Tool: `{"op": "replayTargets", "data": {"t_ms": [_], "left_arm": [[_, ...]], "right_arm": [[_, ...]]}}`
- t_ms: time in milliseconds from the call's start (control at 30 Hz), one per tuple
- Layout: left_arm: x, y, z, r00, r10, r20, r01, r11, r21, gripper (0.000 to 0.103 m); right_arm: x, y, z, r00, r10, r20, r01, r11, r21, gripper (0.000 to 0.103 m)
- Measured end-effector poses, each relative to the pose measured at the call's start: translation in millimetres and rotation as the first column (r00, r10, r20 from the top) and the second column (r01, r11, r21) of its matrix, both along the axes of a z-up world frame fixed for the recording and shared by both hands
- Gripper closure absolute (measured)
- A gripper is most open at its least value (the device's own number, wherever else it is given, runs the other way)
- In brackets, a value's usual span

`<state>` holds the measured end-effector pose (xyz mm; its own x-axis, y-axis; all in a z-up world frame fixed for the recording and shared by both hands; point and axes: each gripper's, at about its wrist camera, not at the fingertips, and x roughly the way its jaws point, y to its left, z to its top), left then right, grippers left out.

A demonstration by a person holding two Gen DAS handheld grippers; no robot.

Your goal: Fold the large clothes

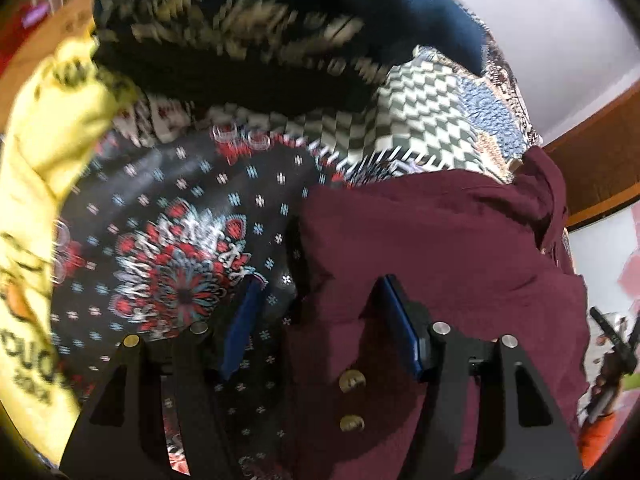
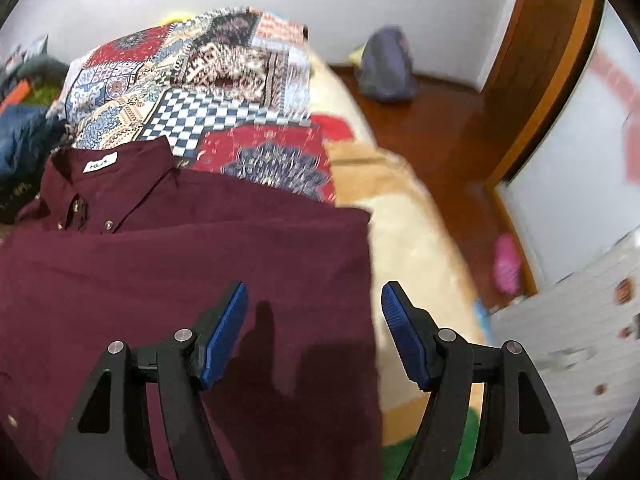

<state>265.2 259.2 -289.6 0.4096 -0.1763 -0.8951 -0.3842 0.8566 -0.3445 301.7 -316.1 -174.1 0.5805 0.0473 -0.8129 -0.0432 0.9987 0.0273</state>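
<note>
A maroon button-up shirt [image 2: 192,248] lies spread on the bed, collar and white label at the far left in the right wrist view. It also shows in the left wrist view [image 1: 432,240], where two brass buttons sit between the fingers. My left gripper [image 1: 320,300] is open, hovering just over the shirt's left edge, its left blue pad over a dark patterned cloth [image 1: 172,264]. My right gripper [image 2: 314,304] is open above the shirt's right edge, its right pad over the cream blanket [image 2: 420,248].
A patchwork bedspread [image 2: 192,80] covers the bed behind the shirt. A yellow printed garment [image 1: 36,208] and a dark patterned pile [image 1: 224,48] lie left and behind. Wooden floor [image 2: 440,120], a grey bag [image 2: 386,66] and a pink slipper [image 2: 506,264] are to the right.
</note>
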Motion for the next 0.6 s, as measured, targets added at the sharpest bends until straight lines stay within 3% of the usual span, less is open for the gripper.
{"op": "replayTargets", "data": {"t_ms": [233, 400, 467, 533, 600], "left_arm": [[9.7, 1.4, -17.1, 0.996, 0.006, 0.095, 0.007, 0.99, -0.144, 0.042], [25.7, 5.7, -32.7, 0.996, 0.055, 0.064, -0.037, 0.964, -0.262, 0.042], [28.4, 5.5, -31.9, 0.996, 0.068, 0.064, -0.049, 0.963, -0.265, 0.042], [30.2, 1.4, -28.5, 0.996, 0.062, 0.064, -0.043, 0.966, -0.256, 0.052], [30.5, -6.6, -17.9, 0.997, 0.03, 0.067, -0.016, 0.979, -0.201, 0.063]], "right_arm": [[15.7, -17.4, -22.4, 0.998, 0.01, -0.061, -0.003, 0.993, 0.117, 0.037], [34.1, -22.3, -26.1, 0.998, 0.031, -0.057, -0.022, 0.988, 0.156, 0.038], [44.2, -24.8, -31.3, 0.998, -0.003, -0.068, 0.011, 0.993, 0.122, 0.038], [51.0, -27.9, -38.7, 0.995, -0.016, -0.098, 0.03, 0.989, 0.147, 0.043], [50.9, -29.1, -39.4, 0.995, -0.029, -0.095, 0.045, 0.986, 0.164, 0.052]]}}
